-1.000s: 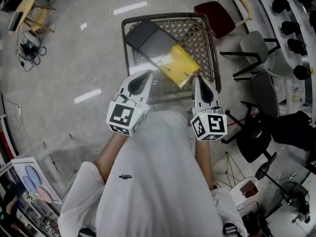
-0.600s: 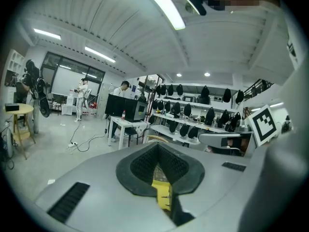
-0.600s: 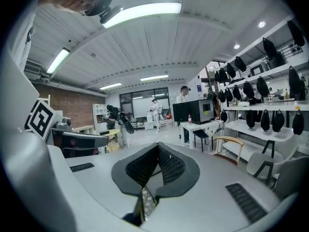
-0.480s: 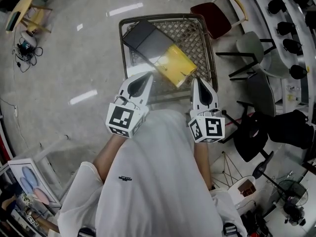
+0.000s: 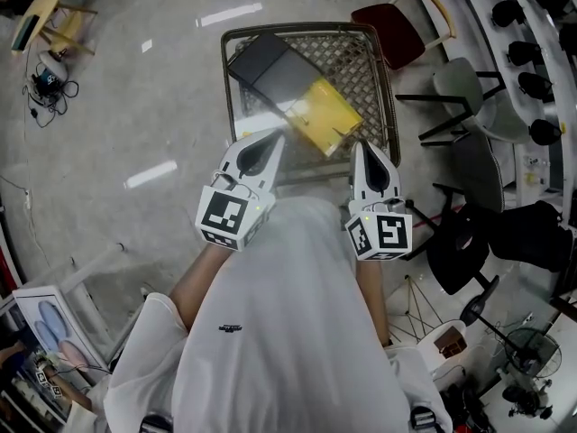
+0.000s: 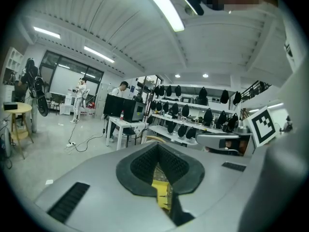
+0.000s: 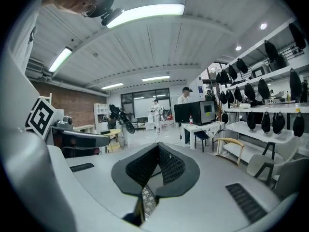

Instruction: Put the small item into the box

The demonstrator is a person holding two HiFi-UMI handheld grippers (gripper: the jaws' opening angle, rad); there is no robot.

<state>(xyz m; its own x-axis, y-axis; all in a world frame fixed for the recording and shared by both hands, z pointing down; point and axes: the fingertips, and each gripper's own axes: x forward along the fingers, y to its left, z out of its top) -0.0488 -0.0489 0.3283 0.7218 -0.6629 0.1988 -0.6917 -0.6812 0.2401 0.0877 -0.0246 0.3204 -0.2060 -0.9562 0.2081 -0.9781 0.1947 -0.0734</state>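
A small table with a woven top stands on the floor ahead of me. A flat black box lies on its far left part, and a yellow flat packet overlaps the box's near corner. My left gripper is held in front of my chest, its tip over the table's near left edge, jaws shut with nothing held. My right gripper hovers by the near right edge, also shut and empty. In the left gripper view the shut gripper shows a sliver of the yellow packet through the slit. In the right gripper view the gripper is pressed together.
A red-seated chair stands beyond the table at the right. Grey chairs and a black office chair crowd the right side. At far left are a wooden stool and cables. Bare floor lies left of the table.
The head view has shifted slightly. Both grippers stay shut in front of my chest, near the table's front edge, with almost no movement.
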